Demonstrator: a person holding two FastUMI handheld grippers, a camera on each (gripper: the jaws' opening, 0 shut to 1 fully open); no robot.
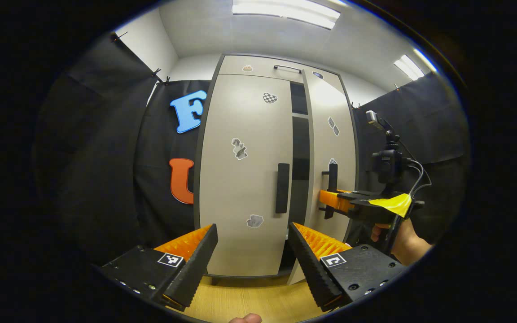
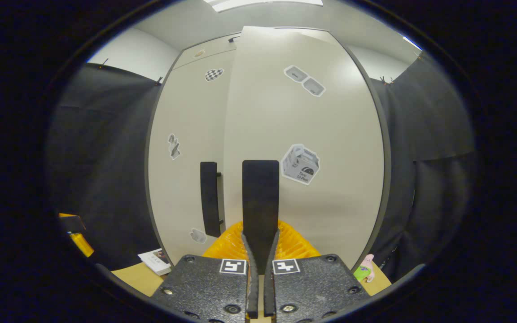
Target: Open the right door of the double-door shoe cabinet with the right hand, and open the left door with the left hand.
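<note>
The pale shoe cabinet stands straight ahead. In the left gripper view its left door [image 1: 245, 170] is flat and closed, with a black vertical handle [image 1: 282, 187]. My left gripper [image 1: 253, 244] is open a short way in front of that door, nothing between its fingers. The right door [image 1: 330, 134] is swung out a little, leaving a dark gap [image 1: 300, 152] between the doors. My right gripper [image 1: 330, 202] is at the right door's handle [image 1: 333, 176]. In the right gripper view, my right gripper [image 2: 260, 235] is shut on this black handle [image 2: 260, 197]. The left door's handle [image 2: 209, 197] shows beside it.
A drawer front with a bar handle [image 1: 286, 68] tops the cabinet. A camera on a stand [image 1: 386, 161] is right of the cabinet, above the hand [image 1: 404, 242] holding the right gripper. A booklet [image 2: 155, 261] and a small toy [image 2: 364, 268] lie on the wooden floor [image 1: 249, 300].
</note>
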